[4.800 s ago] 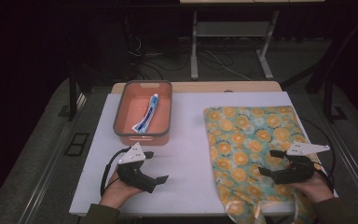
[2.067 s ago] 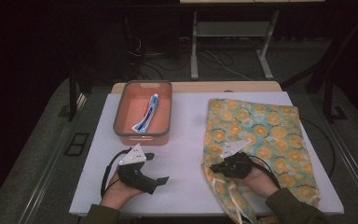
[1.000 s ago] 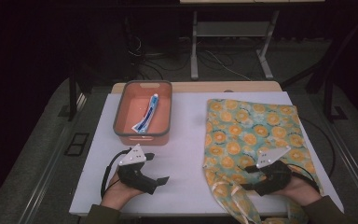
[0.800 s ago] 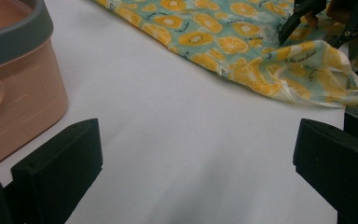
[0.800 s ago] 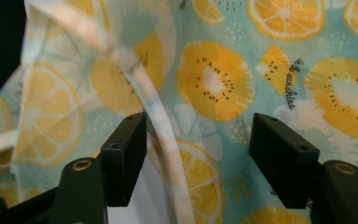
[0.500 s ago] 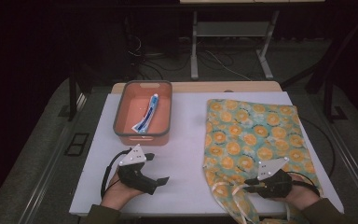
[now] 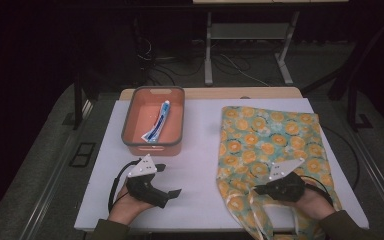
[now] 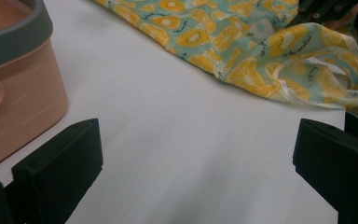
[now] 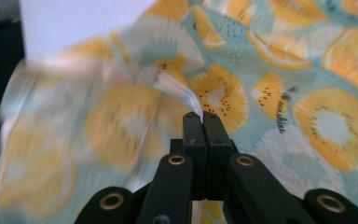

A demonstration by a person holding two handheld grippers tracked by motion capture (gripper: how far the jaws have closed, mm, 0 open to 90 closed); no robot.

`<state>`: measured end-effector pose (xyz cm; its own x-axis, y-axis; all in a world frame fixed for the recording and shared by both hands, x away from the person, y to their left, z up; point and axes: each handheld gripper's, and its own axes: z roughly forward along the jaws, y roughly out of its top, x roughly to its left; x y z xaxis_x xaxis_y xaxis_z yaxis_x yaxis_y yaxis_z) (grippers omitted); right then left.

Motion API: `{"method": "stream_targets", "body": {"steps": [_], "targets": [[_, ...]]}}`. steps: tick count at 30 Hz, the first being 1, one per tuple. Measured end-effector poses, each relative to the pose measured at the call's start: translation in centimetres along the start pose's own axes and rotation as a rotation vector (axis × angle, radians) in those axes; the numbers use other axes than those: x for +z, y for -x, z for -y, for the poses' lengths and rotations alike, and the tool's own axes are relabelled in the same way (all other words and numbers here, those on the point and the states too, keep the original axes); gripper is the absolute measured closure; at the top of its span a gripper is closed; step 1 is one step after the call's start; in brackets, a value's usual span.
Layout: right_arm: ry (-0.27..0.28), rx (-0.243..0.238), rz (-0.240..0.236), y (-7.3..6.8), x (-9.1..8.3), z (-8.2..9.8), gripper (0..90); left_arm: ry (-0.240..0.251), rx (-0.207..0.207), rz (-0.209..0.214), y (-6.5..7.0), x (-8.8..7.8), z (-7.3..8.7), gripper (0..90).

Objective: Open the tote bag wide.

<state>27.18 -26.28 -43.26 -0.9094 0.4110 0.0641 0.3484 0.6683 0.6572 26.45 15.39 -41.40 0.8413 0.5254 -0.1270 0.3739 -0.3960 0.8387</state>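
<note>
Salmon-coloured bin (image 7: 152, 121) with a grey rim is seen at the left-centre of the white table (image 7: 200, 150), a toothpaste tube (image 7: 157, 121) lying inside it. Just in front of it, the left gripper (image 7: 172, 193) is rested on the table in the person's left hand (image 7: 127, 200), jaws spread wide with nothing between them; bare tabletop is shown between the two black jaws in the left gripper view, the bin wall (image 8: 18, 93) off to one side.

To the right, the fruit-print fabric bag (image 7: 270, 150) is laid flat on the table, handles (image 7: 260, 215) toward the near edge. The right gripper (image 7: 256, 190) is placed over the bag's near-left part. Its jaws have just been closing, and in the right gripper view (image 9: 203, 122) they are pressed together on a thin fold or edge of the fabric (image 9: 179, 91), pinched at the very tips.

Risks, as judged: the pinch is shallow, so the thin cloth could be slipped out when lifted. Only one layer may have been caught, or both; which one cannot be told, and with both the bag would not be opened. The loose handles could be snagged or dragged. With the left gripper idle, the whole bag may be pulled across the table instead of being opened.
</note>
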Motion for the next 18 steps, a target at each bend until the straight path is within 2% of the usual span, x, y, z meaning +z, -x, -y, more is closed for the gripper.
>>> {"method": "stream_targets", "body": {"steps": [8, 11, 13, 16, 18], "targets": [[0.057, 0.028, 0.032, 1.1, 1.3, -3.4, 90.0, 0.009, -0.007, -0.005, -0.3, -0.2, 0.0, 0.0], [0.08, 0.039, 0.024, 1.4, 1.7, -4.4, 90.0, 0.01, -0.008, -0.004, -0.2, -0.2, 0.0, 0.0], [0.091, 0.026, 0.04, 1.6, 2.5, -5.8, 90.0, 0.013, -0.007, -0.003, -0.2, -0.3, 0.0, 0.0], [0.108, 0.039, 0.042, 1.8, 3.0, -6.6, 90.0, 0.01, -0.006, 0.001, -0.3, -0.2, 0.0, 0.0], [0.125, 0.052, 0.056, 2.4, 4.0, -8.0, 90.0, 0.01, -0.004, -0.001, -0.3, -0.2, -0.1, 0.0]]}}
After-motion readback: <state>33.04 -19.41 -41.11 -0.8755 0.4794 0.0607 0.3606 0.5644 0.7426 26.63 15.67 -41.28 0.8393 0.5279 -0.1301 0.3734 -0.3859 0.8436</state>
